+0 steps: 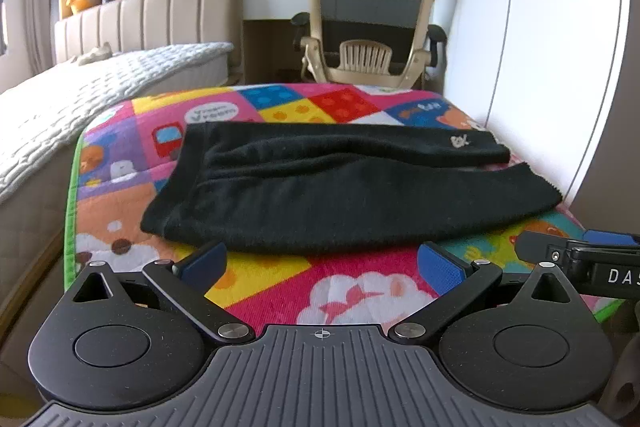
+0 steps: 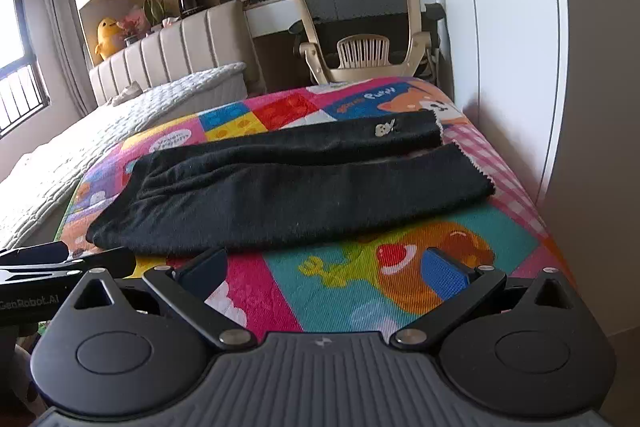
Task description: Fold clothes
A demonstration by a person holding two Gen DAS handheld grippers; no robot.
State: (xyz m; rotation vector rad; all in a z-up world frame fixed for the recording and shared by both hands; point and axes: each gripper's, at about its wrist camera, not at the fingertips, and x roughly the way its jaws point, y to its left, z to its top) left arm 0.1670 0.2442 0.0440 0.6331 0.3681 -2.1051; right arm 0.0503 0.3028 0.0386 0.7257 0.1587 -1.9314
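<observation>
A black garment [image 1: 344, 195] lies folded lengthwise on a colourful cartoon mat [image 1: 280, 279], with a small white logo near its far right end. It also shows in the right wrist view [image 2: 296, 195]. My left gripper [image 1: 322, 265] is open and empty, just in front of the garment's near edge. My right gripper [image 2: 326, 271] is open and empty, also just short of the near edge, to the right of the left one. The right gripper's side shows at the right edge of the left wrist view [image 1: 580, 259].
The mat [image 2: 328, 279] lies on a narrow surface beside a white wall [image 1: 540, 27] on the right. A bed with a white quilt [image 1: 80, 99] is on the left. A beige office chair [image 1: 368, 27] and a desk stand beyond the mat's far end.
</observation>
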